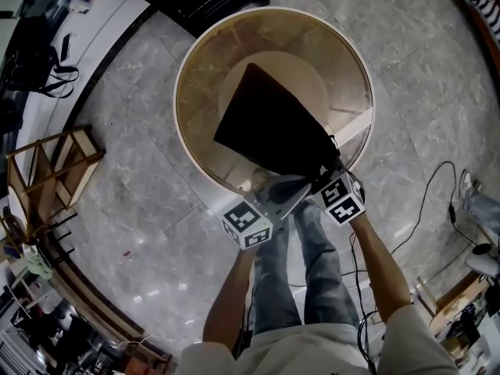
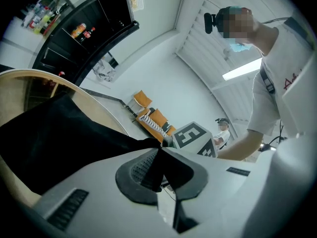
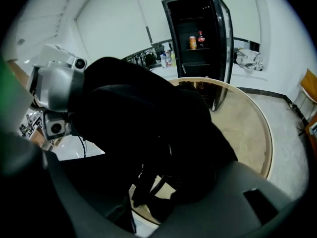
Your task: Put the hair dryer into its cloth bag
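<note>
The black cloth bag lies on the round wooden table, its mouth end at the near rim. My left gripper is shut, and in the left gripper view its pads pinch a fold of the bag's edge. My right gripper comes in from the right beside it. In the right gripper view the bag's dark bulk fills the space between its jaws, which are closed on it, and a black cord hangs below. No hair dryer shows in any view.
A wooden chair stands left of the table on the marble floor. Cables trail on the right. An open black cabinet with bottles stands behind the table. Orange chairs and another person are farther off.
</note>
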The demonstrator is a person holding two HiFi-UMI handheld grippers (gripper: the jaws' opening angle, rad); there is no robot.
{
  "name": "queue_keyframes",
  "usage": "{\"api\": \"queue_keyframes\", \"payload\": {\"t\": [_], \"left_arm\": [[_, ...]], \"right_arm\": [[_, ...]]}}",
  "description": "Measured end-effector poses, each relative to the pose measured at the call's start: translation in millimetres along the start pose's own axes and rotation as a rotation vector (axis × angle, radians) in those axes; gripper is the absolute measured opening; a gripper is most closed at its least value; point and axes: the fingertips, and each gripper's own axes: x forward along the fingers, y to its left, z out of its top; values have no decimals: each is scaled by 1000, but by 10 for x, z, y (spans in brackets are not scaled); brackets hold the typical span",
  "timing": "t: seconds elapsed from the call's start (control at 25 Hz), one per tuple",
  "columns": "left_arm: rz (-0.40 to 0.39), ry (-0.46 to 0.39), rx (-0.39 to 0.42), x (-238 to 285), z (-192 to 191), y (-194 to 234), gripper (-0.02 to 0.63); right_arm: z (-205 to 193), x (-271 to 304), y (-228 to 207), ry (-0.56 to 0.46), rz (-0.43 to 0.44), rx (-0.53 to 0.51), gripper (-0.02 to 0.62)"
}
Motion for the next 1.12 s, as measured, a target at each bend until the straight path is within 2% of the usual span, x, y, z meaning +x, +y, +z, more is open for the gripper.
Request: {"api": "queue_keyframes", "payload": {"t": [0.36,0.64,0.84,1.0,1.12], "left_arm": [[-41,-17,-10,-4,199,18,41],[-81,-24,-97,-66,156,32,37],[-60,9,-105,-69,-18,103,37],[-43,38,-95,-84,-130,187,37],[-14,40,-81,-82,-173,238,37]], "right_arm": [[455,52,-27,-212,5,17,204],[580,135,-24,-294,48,75,204],[541,225,-29,-312,51,41,206],[397,338,-35,-248,57,-5,206],[276,395,-50,-205,58,14,214]]}}
